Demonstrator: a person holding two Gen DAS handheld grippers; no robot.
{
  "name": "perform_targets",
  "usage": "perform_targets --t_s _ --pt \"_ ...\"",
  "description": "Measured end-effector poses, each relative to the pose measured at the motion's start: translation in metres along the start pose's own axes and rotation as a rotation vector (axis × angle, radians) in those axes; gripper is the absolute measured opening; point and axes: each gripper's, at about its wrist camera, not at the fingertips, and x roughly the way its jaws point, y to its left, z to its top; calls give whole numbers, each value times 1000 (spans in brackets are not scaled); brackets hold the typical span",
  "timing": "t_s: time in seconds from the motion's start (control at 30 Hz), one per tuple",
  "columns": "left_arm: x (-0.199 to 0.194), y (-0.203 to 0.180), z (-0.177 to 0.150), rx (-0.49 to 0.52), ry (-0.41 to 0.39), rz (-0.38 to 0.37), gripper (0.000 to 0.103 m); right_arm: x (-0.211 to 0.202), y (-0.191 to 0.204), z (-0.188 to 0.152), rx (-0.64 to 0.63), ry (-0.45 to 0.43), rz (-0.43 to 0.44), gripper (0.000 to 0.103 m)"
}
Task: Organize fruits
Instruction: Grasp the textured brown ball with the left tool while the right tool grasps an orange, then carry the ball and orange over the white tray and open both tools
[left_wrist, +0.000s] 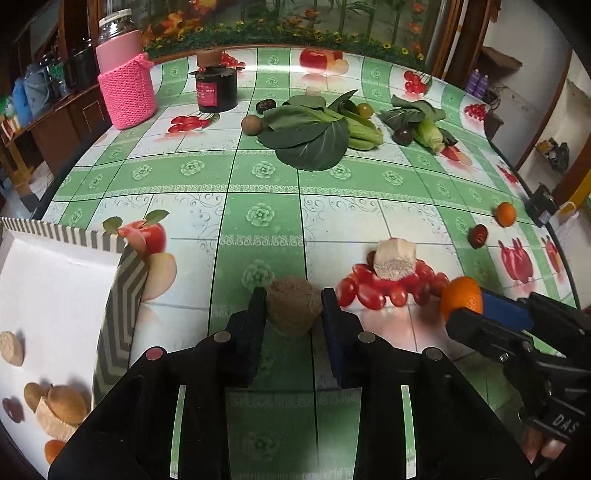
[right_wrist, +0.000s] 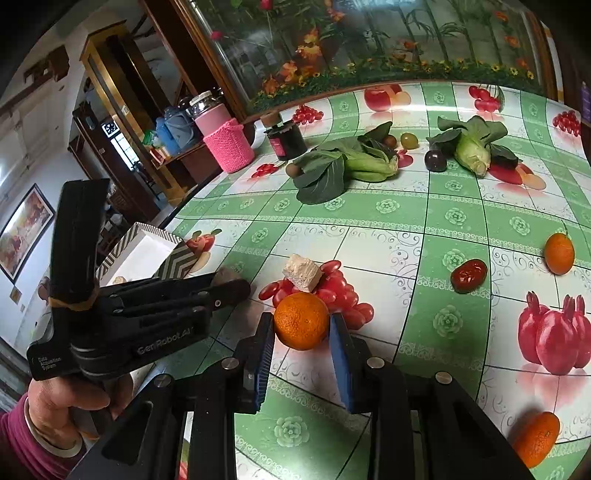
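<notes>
My left gripper (left_wrist: 293, 308) is shut on a rough brown fruit (left_wrist: 293, 312), held just above the tablecloth to the right of the white box (left_wrist: 55, 295). My right gripper (right_wrist: 301, 326) is shut on an orange mandarin (right_wrist: 301, 320); it also shows in the left wrist view (left_wrist: 461, 297). The box holds several brown and tan pieces and an orange one. Loose on the table lie a pale cut chunk (left_wrist: 394, 258), a red jujube (right_wrist: 468, 275), another mandarin (right_wrist: 559, 253) and a third mandarin (right_wrist: 537, 443) at the near right.
Two bunches of bok choy (left_wrist: 317, 129) lie at the back with small dark and green fruits around them. A pink knit-covered jar (left_wrist: 125, 81) and a black jar (left_wrist: 216, 86) stand at the back left. The table edge (left_wrist: 546, 221) curves at the right.
</notes>
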Motion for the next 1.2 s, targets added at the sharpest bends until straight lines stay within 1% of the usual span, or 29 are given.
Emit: perform_targets --t_s 0.13,0.23,0.37,0.5,0.7,0.83,0.93,1.1,1.2 --pt "-23 0 -9 3 -28 -22 28 -10 14 -5 -22 -8 0 29" --pt "-44 2 -20 13 -46 -44 28 -18 32 -13 -40 -15 9 29" --pt "-74 17 -39 -6 -64 -65 28 -26 58 -28 -60 -25 28 29" --pt "-102 36 -57 2 -101 -44 29 -26 80 -42 -63 -29 47 29" --pt "-130 66 -80 -5 -135 -16 29 -23 118 -61 -89 -21 66 29" --pt "-139 86 -94 -26 -141 10 29 -23 141 -66 -109 -33 89 29" --pt "-146 103 -104 -61 -141 24 29 -23 158 -67 -121 -39 120 29" --pt "-159 124 -113 -100 -164 54 29 -23 180 -68 -165 -32 140 29" --pt "-164 135 -115 -118 -172 69 29 -21 188 -67 -169 -28 158 29"
